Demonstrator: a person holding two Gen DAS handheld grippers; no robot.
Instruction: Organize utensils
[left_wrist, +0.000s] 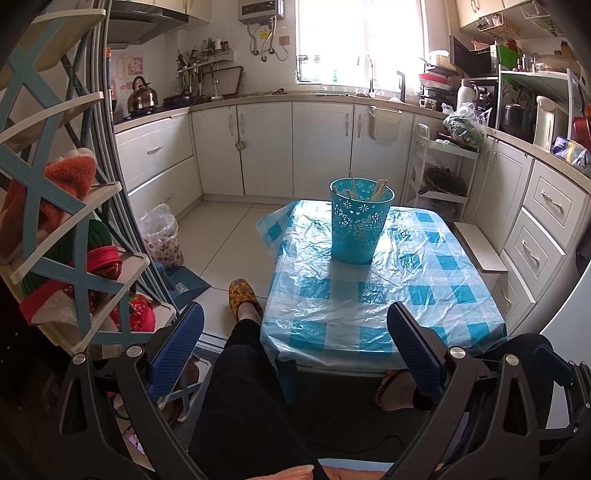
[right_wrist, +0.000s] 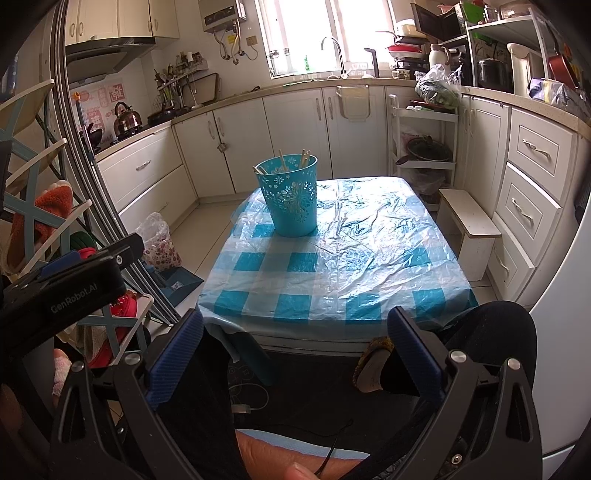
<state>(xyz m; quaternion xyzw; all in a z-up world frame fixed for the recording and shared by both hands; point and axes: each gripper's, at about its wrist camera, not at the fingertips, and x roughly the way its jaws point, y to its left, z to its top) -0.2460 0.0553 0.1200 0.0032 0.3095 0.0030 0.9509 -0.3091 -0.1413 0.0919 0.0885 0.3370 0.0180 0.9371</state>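
Two grippers: both held low over the person's lap, short of the table, nothing between their fingers.
Left gripper (left_wrist: 295, 343): blue pads spread wide apart; a shelf rack (left_wrist: 55, 206) stands off its left side.
Ahead of the tools: a teal perforated holder (left_wrist: 360, 221) stands upright on the checked plastic table cover (left_wrist: 424, 273), toward the far edge, well clear of both sets of fingers.
Utensils (left_wrist: 380, 190): thin wooden sticks, likely chopsticks, lean inside the holder with tips above the rim.
Handling, as a judgement: light, stiff, slender; best pinched at the exposed upper ends. The holder looks light and may tip or slide on the slick cover.
Right gripper (right_wrist: 295, 347): fingers likewise parted, empty.
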